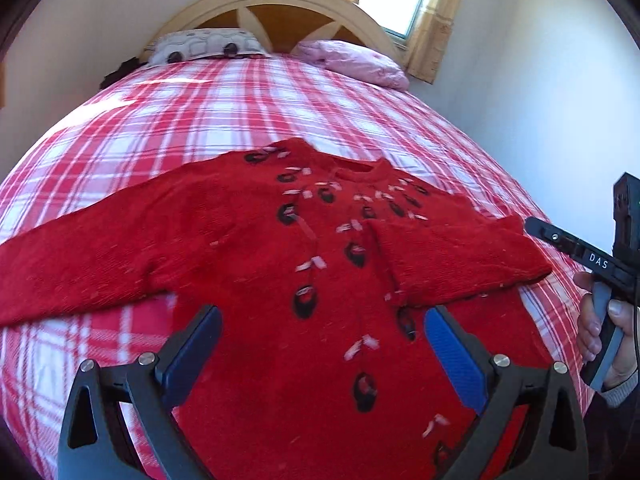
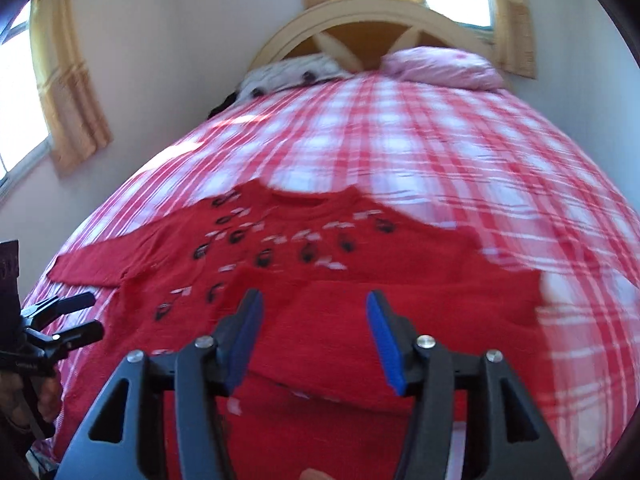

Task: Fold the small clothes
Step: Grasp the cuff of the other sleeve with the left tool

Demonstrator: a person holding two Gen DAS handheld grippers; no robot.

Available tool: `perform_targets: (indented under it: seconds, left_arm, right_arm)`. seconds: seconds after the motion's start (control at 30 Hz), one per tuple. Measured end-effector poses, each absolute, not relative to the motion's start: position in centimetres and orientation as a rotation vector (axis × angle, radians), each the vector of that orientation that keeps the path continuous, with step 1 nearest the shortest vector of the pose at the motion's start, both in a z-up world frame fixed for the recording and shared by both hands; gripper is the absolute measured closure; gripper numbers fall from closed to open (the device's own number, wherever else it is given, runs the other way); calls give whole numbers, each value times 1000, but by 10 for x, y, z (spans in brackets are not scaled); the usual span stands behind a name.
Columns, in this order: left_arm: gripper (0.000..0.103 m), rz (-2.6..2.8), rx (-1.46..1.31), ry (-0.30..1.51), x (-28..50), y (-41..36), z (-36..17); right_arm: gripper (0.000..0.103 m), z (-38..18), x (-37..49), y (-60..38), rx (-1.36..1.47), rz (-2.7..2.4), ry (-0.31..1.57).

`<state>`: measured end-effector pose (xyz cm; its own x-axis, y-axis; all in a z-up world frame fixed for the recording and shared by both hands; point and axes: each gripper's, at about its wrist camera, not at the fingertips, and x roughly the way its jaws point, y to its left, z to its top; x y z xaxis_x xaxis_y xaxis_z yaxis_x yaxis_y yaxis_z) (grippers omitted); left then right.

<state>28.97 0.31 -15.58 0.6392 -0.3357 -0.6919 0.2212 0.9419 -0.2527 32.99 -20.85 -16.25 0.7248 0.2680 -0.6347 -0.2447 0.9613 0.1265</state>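
- here's the red knitted sweater with black-and-white stitched motifs, spread flat across the middle of the left wrist view, on the red-and-white plaid bedspread.
- its one sleeve runs out straight toward the left edge of the frame; the other sleeve is folded inward and lies across the chest at centre right.
- the left gripper fills the bottom of that view, its blue-padded fingers spread wide over the sweater's lower body, nothing between the pads — released.
- at the right edge of the same view, a hand holds the handle of the other black tool.
- over to the right wrist view, which is blurred: the right gripper sits at bottom centre, blue pads apart, above the folded sleeve; released too, no cloth pinched.
- the sweater fills the lower middle there, neckline toward the top of the frame.
- the left gripper shows at the left edge, its two black fingers just apart from each other.
- at the top: a cream arched wooden headboard, a pink pillow at upper right, a white patterned pillow beside it.
- yellow curtains frame a bright window.
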Motion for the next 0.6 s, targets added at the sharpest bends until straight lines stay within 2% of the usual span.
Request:
perform_targets:
  seconds: [0.03, 0.13, 0.2, 0.23, 0.5, 0.53, 0.57, 0.6]
  left_arm:
    - [8, -335, -143, 827, 294, -6, -157]
    - [35, -393, -139, 875, 312, -32, -164]
    - [44, -402, -129, 910, 324, -49, -172]
    - [46, -402, -129, 928, 330, -55, -176]
    - [47, -382, -128, 971, 364, -85, -193]
    - [55, -381, -124, 971, 366, -87, -194]
    - [71, -371, -122, 970, 368, -88, -194]
    - [79, -348, -122, 972, 370, -88, -194]
  right_arm:
    - [41, -161, 324, -227, 56, 236, 687]
    - [38, -162, 307, -280, 100, 62, 645]
    - [38, -167, 299, -304, 97, -38, 640]
    - [38, -171, 295, -314, 96, -84, 641]
    - [33, -196, 274, -344, 130, -151, 645]
    - [32, -194, 272, -345, 131, -152, 637]
    - [31, -194, 271, -344, 127, -152, 630]
    - [31, -195, 271, -345, 121, -153, 631]
